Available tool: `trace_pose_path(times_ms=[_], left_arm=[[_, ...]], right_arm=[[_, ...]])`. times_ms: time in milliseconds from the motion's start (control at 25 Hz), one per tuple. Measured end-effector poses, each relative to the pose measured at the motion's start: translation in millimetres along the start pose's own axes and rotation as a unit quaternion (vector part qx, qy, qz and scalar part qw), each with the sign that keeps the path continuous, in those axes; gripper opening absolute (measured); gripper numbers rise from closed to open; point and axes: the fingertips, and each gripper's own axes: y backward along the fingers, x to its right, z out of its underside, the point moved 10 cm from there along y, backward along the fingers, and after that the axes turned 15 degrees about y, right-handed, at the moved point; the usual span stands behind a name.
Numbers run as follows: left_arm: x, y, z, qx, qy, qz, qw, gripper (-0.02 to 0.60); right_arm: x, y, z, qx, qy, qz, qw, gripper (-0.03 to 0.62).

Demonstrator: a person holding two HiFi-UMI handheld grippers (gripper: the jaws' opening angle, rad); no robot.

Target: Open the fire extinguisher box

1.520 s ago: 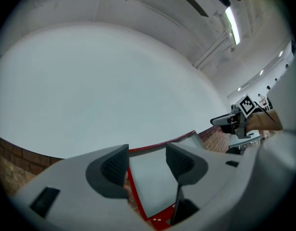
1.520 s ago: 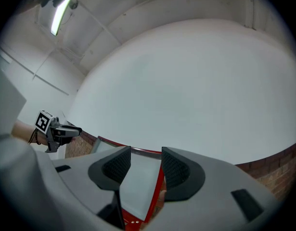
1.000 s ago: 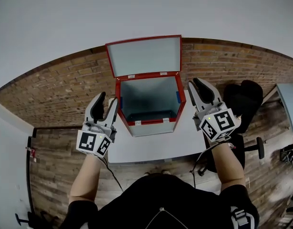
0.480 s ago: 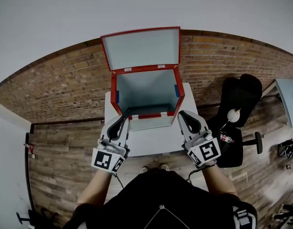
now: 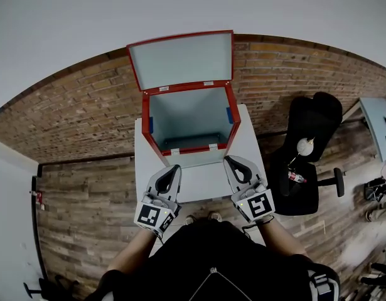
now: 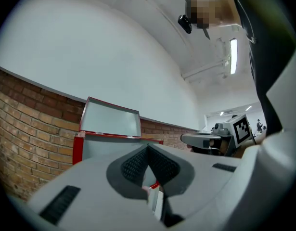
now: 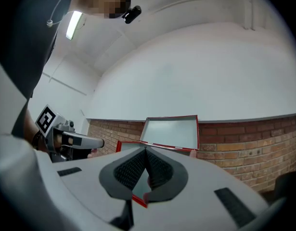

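Head view looks steeply down; both gripper views face the box (image 5: pixel 186 115).

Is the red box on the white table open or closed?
Open: its lid stands raised behind the box, whose inside is exposed.

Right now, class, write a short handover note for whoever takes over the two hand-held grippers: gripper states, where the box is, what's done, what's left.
Left hand-held gripper: shut, jaws just closed, nothing between them; at the near side of the white table, clear of the box.
Right hand-held gripper: the same, shut and empty, jaws just closed.
Fire extinguisher box: on the table's far half; lid raised upright, and the visible inside looks empty.
Done: box is open.
Left: seemingly nothing for the opening.
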Motion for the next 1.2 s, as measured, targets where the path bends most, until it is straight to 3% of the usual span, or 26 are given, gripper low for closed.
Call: trace_pose_path(times_ms=[120,240,400,560,1200], left_arm=[[1.3,0.9,2.6,-0.022,0.0,-0.004,0.9998,0.049],[-2.6,2.4,3.6,-0.009,-0.003,-0.002,1.0,0.049],[-6.2,5.4,3.6,-0.01,-0.004,-0.007,0.9999,0.049],[-8.1,5.8,3.8,0.005,-0.004,-0.007,1.0,0.049],[-15.6,6.5,10.5,-0.006,0.004,-0.021,0.9998,0.049]], right_arm=[[-3.2,0.1,4.9,-0.02,-0.038,-0.006,0.999,0.02],[-3.2,1.7,11.9,-0.042,-0.057,-0.002,0.998,0.018],[-1.2,2.1,20.3,-0.033,-0.077,0.008,0.996,0.018],[-2.5,4.0,22.0,-0.045,-0.084,0.012,0.995,0.018],[-3.9,5.1,30.8,-0.075,-0.089,0.009,0.993,0.018]])
